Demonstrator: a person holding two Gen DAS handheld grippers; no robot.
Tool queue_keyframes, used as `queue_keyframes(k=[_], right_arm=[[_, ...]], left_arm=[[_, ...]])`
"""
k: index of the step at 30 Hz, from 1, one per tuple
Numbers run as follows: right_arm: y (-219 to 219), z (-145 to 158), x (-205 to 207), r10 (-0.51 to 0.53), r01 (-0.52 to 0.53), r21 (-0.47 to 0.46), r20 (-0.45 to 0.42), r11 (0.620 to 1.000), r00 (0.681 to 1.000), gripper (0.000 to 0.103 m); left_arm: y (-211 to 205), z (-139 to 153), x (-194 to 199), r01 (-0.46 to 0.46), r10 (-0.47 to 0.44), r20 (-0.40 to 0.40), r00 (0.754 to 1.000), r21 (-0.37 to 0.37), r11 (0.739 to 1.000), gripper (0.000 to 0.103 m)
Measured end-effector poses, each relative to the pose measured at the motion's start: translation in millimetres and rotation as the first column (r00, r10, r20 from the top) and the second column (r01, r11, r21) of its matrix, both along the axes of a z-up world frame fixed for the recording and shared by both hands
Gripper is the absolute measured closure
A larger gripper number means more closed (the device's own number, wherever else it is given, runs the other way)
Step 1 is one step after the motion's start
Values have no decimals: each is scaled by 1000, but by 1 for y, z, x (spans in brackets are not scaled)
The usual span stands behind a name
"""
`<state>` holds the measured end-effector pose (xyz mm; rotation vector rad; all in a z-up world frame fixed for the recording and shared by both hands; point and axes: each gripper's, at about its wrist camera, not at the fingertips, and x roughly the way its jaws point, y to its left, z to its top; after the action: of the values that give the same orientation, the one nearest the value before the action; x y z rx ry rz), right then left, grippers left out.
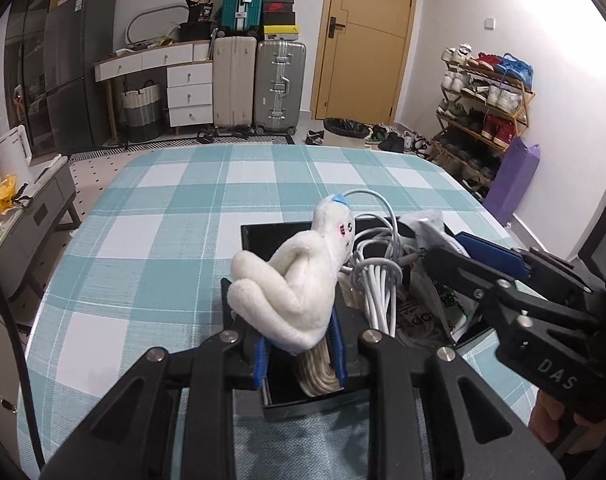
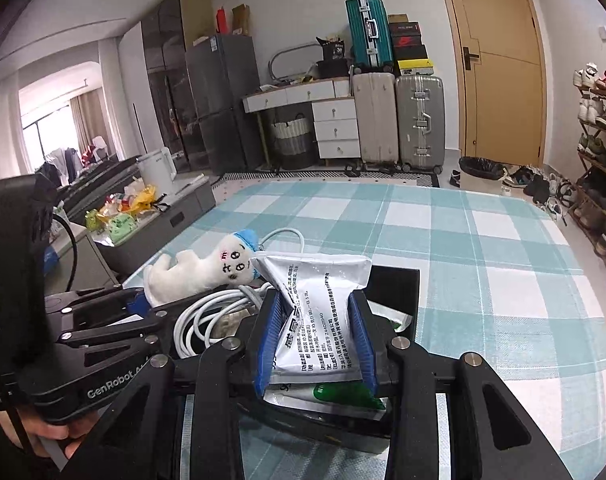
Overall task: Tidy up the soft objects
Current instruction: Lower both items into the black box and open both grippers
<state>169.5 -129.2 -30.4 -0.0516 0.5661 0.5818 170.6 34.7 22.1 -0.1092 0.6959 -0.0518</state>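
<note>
Gripping a plush (image 1: 295,280), the left hand-held gripper (image 1: 299,354) hangs over the black tray (image 1: 259,236); only the right view shows the right hand-held gripper (image 2: 317,338) clamping a sachet (image 2: 319,312) above it.

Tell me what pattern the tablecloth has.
The tablecloth is a teal and white check, clearest in the right wrist view.

Both wrist cameras look closely along their tongs, sharing the black tray (image 1: 255,236).
</note>
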Motion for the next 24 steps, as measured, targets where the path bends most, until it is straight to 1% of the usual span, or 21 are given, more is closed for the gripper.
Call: queue_keyframes(k=[2,5,9,10,11,13,15,17,19,20,21,23,24], right_arm=[[2,-4,5,-4,4,-16,-14,1000,1000,69],[3,-10,9,-16,15,-34,-22,999,1000,69],[1,-13,11,-32,31,-51,-20,998,999,69],[0,-13,11,-35,34,-55,-19,998,999,69],[-1,-13,11,-38,37,-60,-17,998,999,66],[-3,-14,11,-40,38,-71,-15,997,999,57],[-8,-12,8,-51,52,-65,10,997,999,39],[-13,-9,4,-49,51,-68,35,996,998,29],[-18,-7,0,-55,59,-78,51,995,997,25],[-21,-7,-1,-55,59,-80,52,995,997,21],[-24,-7,-2,-57,61,-81,51,995,997,17],[-30,-6,-7,-57,61,-82,55,995,997,14],[-31,-6,-9,-59,63,-84,56,994,997,13]], left_arm=[[-4,-1,1,8,-8,-3,1000,36,999,80],[-8,-1,0,19,-19,-2,1000,54,998,80],[-9,1,1,30,-29,-17,999,41,999,81],[-9,1,1,32,-31,-19,999,44,999,79],[-9,1,0,32,-31,-19,999,48,998,78],[-8,2,0,35,-34,-23,999,47,998,74],[-7,3,-1,46,-45,-32,998,32,998,72],[-9,5,-4,53,-52,-32,998,41,998,71],[-11,7,-8,62,-60,-28,998,54,997,67],[-12,8,-11,67,-66,-22,998,57,996,65],[-13,9,-13,71,-70,-17,997,58,996,60],[-13,13,-19,78,-78,0,997,60,995,39],[-12,14,-20,61,-62,4,998,69,996,16]])
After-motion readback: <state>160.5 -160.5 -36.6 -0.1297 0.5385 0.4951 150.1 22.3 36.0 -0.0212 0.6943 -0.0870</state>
